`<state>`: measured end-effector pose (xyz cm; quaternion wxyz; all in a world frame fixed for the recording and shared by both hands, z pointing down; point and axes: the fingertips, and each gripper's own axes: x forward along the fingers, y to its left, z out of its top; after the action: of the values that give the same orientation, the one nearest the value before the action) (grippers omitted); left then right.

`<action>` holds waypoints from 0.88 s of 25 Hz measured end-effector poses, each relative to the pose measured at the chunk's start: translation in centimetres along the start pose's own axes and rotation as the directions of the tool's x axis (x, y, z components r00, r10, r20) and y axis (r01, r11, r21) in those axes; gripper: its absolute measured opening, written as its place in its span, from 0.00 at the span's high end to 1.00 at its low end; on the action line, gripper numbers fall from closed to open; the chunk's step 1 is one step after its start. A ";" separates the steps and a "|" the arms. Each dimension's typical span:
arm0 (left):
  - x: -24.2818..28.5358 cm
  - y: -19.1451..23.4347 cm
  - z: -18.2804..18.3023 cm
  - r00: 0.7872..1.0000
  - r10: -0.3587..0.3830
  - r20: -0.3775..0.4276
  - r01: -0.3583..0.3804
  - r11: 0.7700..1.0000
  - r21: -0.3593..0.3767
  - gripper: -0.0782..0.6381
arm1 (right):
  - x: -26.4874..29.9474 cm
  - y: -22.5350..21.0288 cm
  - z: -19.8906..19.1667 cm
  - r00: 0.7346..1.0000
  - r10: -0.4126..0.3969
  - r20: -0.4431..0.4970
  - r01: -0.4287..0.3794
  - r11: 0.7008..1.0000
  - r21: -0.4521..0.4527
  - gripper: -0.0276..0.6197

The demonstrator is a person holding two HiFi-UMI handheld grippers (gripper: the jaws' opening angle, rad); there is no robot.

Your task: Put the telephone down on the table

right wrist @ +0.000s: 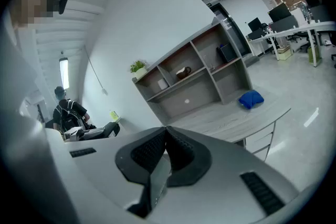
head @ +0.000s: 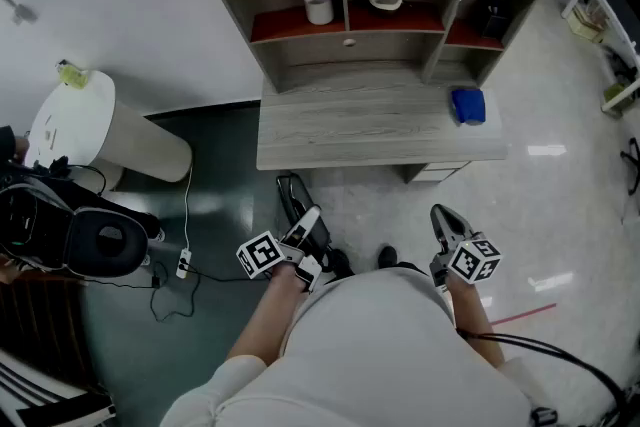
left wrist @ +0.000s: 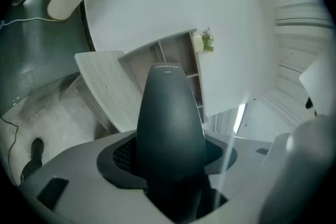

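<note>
White pedestal (head: 75, 120) stands far left on the dark floor. Next comes the left claw (head: 305, 235), close to the person's body, clenched on the phone (left wrist: 170, 123) — a black handset that stands up between its jaws. The phone is in the air over the floor, well short of the surface (head: 370, 130). That pale wood surface lies ahead, with a blue bundle (head: 468, 105) near its right end. The right claw (right wrist: 167, 131) is clenched too — jaws together on nothing.
</note>
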<state>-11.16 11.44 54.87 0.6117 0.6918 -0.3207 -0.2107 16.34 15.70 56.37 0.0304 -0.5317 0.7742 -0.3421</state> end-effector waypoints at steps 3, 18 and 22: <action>-0.6 0.8 0.2 0.999 0.050 -0.003 -0.050 0.998 0.024 0.49 | 0.1 0.2 -0.1 1.000 0.003 0.000 -0.003 1.000 -0.001 0.93; -1.2 2.1 0.1 0.992 0.123 0.010 -0.123 0.992 0.034 0.49 | 0.3 0.1 0.1 1.000 0.018 -0.015 -0.018 1.000 -0.005 0.93; -1.3 2.0 -0.3 0.992 0.126 0.011 -0.126 0.992 0.033 0.49 | 0.0 -0.2 -0.2 1.000 0.020 -0.021 -0.020 1.000 0.007 0.93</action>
<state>-12.27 12.44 56.74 0.6107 0.6793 -0.3699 -0.1695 16.42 15.73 56.60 0.0273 -0.5200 0.7787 -0.3500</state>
